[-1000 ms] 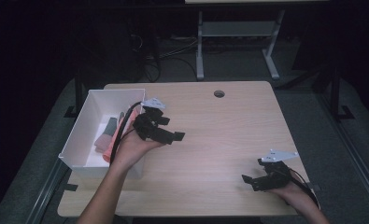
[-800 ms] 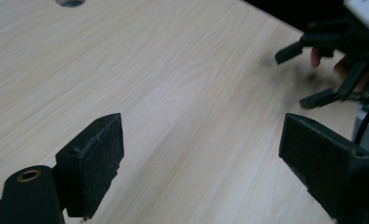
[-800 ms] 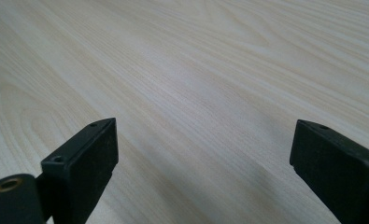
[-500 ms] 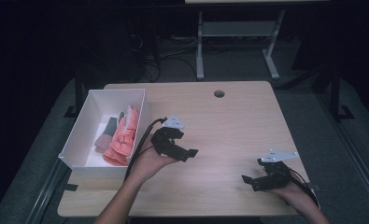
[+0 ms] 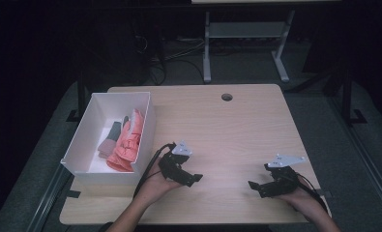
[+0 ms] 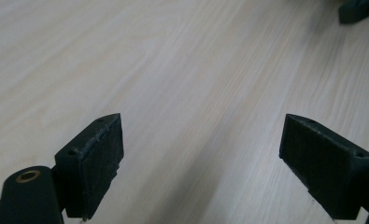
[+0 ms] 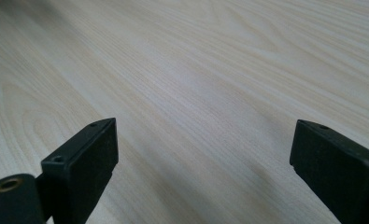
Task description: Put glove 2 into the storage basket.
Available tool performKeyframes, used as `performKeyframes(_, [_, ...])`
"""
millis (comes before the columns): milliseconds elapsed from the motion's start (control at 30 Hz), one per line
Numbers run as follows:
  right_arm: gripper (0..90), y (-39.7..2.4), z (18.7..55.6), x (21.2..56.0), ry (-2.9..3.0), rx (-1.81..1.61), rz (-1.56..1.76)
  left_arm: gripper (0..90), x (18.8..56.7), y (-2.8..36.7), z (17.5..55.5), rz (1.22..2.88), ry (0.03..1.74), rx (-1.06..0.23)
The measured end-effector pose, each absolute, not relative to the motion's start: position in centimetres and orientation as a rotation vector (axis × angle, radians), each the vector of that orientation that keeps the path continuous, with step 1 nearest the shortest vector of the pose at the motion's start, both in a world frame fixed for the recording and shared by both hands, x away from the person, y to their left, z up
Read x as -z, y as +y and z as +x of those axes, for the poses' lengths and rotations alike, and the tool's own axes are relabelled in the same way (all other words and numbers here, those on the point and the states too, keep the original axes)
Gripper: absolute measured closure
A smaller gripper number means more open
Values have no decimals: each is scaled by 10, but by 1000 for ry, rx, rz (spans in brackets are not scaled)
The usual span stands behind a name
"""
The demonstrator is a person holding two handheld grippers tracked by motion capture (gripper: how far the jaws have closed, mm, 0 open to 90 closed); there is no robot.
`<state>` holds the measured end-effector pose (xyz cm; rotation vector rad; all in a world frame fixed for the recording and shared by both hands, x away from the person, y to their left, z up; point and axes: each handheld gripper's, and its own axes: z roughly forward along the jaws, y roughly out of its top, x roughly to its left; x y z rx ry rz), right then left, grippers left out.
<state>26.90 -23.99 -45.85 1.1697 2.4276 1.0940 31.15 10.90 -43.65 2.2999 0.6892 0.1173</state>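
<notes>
Pink cloth (image 5: pixel 128 143) is sitting in the white bin (image 5: pixel 89 130) at the left edge of the table (image 5: pixel 237 130), bunched against the bin's right wall with a grey piece (image 5: pixel 110 137) next to it, and that's the big change here: a second ago the left gripper (image 5: pixel 187 178) was right over that bin, half a second ago it had already pulled clear toward the middle, and now it's parked on the near part of the tabletop, well apart from the box. Its jaws are spread wide with nothing between them; in the left gripper view you just see bare wood grain between the two black pads (image 6: pixel 95 161). The right gripper (image 5: pixel 262 187) hasn't budged across all three moments, resting at the near right of the table, jaws also spread and empty, just plain wood ahead of it in the right gripper view. So my read is the drop-off into the bin is done and the left hand (image 5: pixel 162 186) is backing off to a rest spot. I don't see any more loose items on the table, so this looks like the end of the sorting, or at least a pause before anything new shows up.
</notes>
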Motion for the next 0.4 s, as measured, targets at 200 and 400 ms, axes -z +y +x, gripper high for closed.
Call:
performKeyframes(200, [76,-239,269,459,2432,-1084,1168,133,447,114,309,2326,684,-131])
performKeyframes(400, [76,-238,268,459,2439,-1078,1158,133,449,115,308,2310,687,-117])
